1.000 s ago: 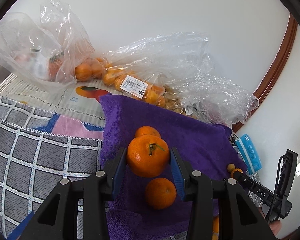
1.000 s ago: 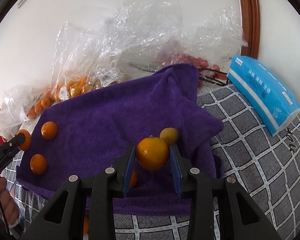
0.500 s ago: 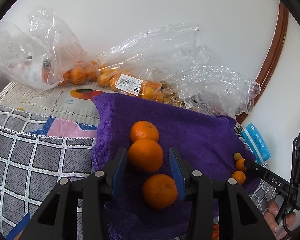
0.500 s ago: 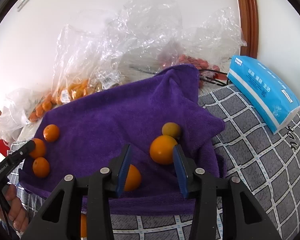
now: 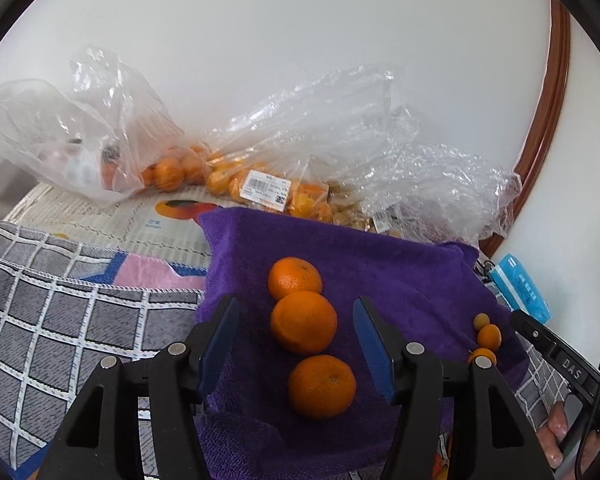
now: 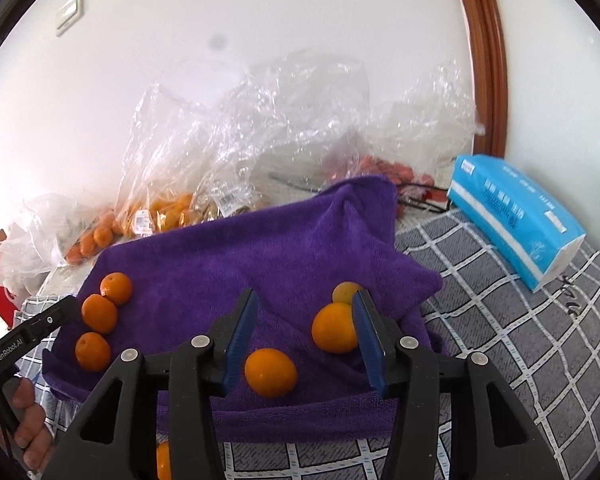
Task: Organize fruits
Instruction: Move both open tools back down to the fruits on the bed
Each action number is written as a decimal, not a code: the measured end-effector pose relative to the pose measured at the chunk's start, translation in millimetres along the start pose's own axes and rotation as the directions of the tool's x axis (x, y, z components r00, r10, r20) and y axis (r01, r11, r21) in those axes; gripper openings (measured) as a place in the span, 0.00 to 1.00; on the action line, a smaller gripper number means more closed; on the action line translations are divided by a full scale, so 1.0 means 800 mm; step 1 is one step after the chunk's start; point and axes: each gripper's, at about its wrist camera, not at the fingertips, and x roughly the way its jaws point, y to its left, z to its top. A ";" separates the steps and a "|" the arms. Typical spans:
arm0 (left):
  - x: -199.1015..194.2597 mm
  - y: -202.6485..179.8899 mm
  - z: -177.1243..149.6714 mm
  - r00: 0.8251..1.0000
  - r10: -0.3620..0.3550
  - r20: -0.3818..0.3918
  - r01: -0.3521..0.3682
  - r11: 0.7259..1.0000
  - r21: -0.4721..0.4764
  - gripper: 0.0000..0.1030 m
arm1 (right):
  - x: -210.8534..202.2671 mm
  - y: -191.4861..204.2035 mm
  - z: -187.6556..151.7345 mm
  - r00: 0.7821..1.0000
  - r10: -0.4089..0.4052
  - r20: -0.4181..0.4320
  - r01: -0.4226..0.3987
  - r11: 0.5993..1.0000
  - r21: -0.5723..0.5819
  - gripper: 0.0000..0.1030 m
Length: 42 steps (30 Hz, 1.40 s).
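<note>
Two little rows of fruit laid out, bags still full

Left view: left gripper jaws opening, gripping nothing; three round orange mandarins lined mid-frame on the purple towel. Right view: right gripper opening, loose around smooth orange kumquats; clear plastic fruit bags upper left look unsorted.

Left claw, black arms, blue pads, silver screws; right claw alike

The left gripper tips down over the purple towel, its jaws opening, pressing on nothing. The right gripper tips down over the same towel, jaws opening too. A hand holds the left gripper's handle.
</note>
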 end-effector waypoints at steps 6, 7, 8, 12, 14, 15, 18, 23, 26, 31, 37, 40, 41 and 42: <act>-0.017 0.007 0.003 0.997 0.028 0.079 -0.024 0.999 -0.046 0.56 | -0.022 0.006 0.000 0.998 -0.063 0.029 0.063 0.998 0.014 0.48; -0.021 0.007 0.003 0.995 0.025 0.092 -0.021 0.999 -0.047 0.56 | -0.025 0.007 -0.001 0.997 -0.068 0.018 0.068 0.998 0.013 0.48; -0.025 0.007 0.003 0.994 0.025 0.102 -0.021 0.999 -0.048 0.55 | -0.028 0.008 -0.001 0.997 -0.076 0.000 0.076 0.997 0.005 0.48; -0.036 0.002 0.001 0.993 0.015 0.117 -0.009 0.998 -0.054 0.55 | -0.044 0.013 -0.008 0.990 -0.134 -0.050 0.133 0.990 -0.037 0.53; -0.040 -0.003 0.001 0.994 0.007 0.113 -0.002 0.999 -0.049 0.55 | -0.052 0.016 -0.013 0.989 -0.109 -0.098 0.103 0.993 -0.059 0.53; -0.043 -0.006 0.000 0.993 0.004 0.116 0.002 0.999 -0.046 0.54 | -0.058 0.018 -0.018 0.988 -0.093 -0.124 0.086 0.994 -0.061 0.53; -0.050 -0.016 -0.002 0.993 -0.018 0.118 0.022 0.999 -0.032 0.54 | -0.074 0.025 -0.030 0.986 -0.082 -0.144 0.071 0.994 -0.080 0.59; -0.063 -0.033 0.003 0.993 -0.069 0.091 0.070 0.998 -0.003 0.54 | -0.104 0.032 -0.047 0.988 -0.103 -0.115 0.093 0.992 -0.090 0.66; -0.075 -0.042 0.009 0.993 -0.098 0.060 0.097 0.995 0.022 0.54 | -0.117 0.028 -0.054 0.989 -0.124 -0.086 0.119 0.991 -0.062 0.73; -0.094 -0.033 0.000 0.991 -0.130 -0.020 0.130 0.991 -0.011 0.54 | -0.132 0.017 -0.054 0.987 -0.156 -0.031 0.155 0.987 -0.029 0.76; -0.106 -0.009 -0.013 0.995 -0.076 -0.068 0.075 0.997 -0.008 0.54 | -0.125 0.004 -0.058 0.992 -0.104 -0.070 0.107 0.993 0.042 0.76; -0.099 0.003 -0.023 0.992 -0.037 -0.120 0.039 0.999 0.011 0.54 | -0.124 0.011 -0.062 0.992 -0.107 -0.064 0.109 0.993 0.033 0.76; -0.099 0.007 -0.027 0.991 -0.035 -0.131 0.037 0.999 0.012 0.54 | -0.123 0.014 -0.064 0.992 -0.105 -0.065 0.107 0.994 0.026 0.76; -0.098 0.011 -0.031 0.990 -0.033 -0.139 0.036 0.999 0.013 0.54 | -0.123 0.018 -0.065 0.993 -0.098 -0.065 0.100 0.995 0.020 0.76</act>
